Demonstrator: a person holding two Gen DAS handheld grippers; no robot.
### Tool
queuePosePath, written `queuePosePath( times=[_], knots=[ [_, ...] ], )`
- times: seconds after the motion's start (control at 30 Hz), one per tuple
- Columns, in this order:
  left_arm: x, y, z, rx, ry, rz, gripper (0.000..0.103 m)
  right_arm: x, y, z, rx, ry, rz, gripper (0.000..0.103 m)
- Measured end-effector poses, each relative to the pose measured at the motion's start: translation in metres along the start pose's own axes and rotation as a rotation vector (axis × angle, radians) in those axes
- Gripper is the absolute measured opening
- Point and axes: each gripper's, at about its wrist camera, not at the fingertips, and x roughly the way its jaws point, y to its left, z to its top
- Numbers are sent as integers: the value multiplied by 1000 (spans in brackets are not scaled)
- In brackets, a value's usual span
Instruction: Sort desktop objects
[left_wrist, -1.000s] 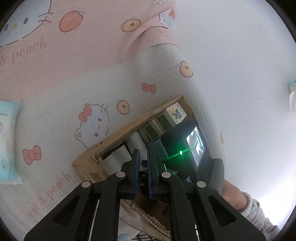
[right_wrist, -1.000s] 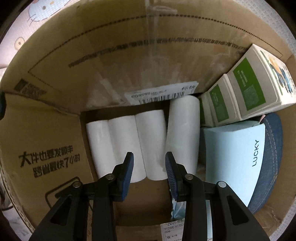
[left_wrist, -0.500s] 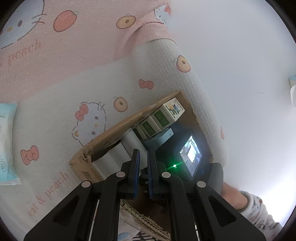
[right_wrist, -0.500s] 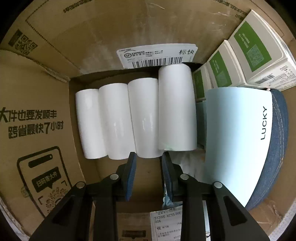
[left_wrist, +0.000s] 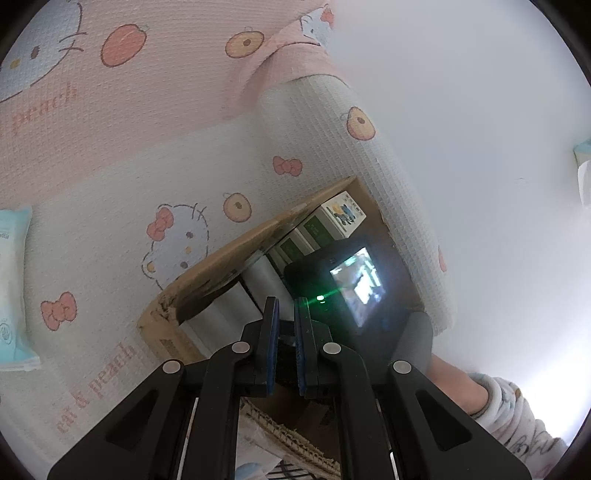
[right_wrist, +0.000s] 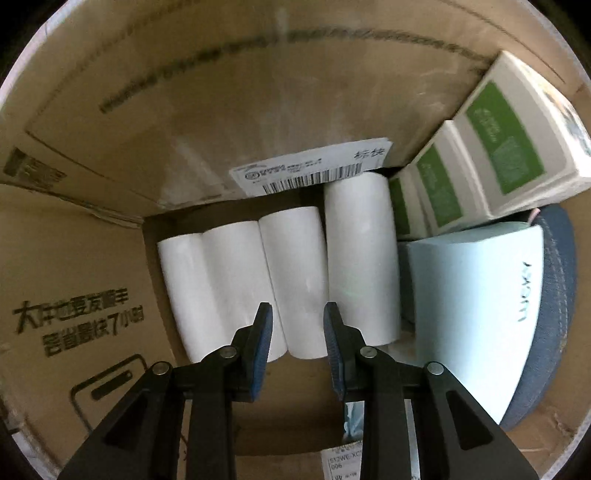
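My right gripper (right_wrist: 297, 317) is open and empty inside a cardboard box (right_wrist: 177, 122), just above several white paper rolls (right_wrist: 295, 273) lying side by side on its floor. Beside the rolls are green and white cartons (right_wrist: 491, 162), a pale blue box marked LUCKY (right_wrist: 476, 306) and a blue denim item (right_wrist: 557, 302). My left gripper (left_wrist: 285, 306) is nearly shut with nothing between its fingers, held above the same box (left_wrist: 221, 266). The right gripper's camera unit (left_wrist: 354, 284) shows there with a lit screen.
The box sits on a white and pink cartoon-print blanket (left_wrist: 147, 155). A pale blue wipes packet (left_wrist: 11, 288) lies on it at the far left. A white wall (left_wrist: 480, 129) is to the right. A sleeved wrist (left_wrist: 491, 402) shows at lower right.
My right gripper has pulled back up from the rolls and its fingers have spread wider. The left gripper's view has shifted only slightly.
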Motion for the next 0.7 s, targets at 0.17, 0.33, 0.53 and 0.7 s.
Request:
queuePosePath(
  times=[0.17,0.33,0.53,0.7],
  knots=[
    [-4,3,-4,9,17,-3,7,-1,-5,-8,18,22,-13,24],
    [-8,8,-3,0,7,-19,8,-34,0,-16,-7,-49,-9,24],
    [-15,11,-3,5,-8,-31,8,-28,-7,-20,-91,-30,-126,21],
    [-17,9,-4,15,-10,-31,8,-33,-8,-24,-140,-45,-232,17]
  ],
)
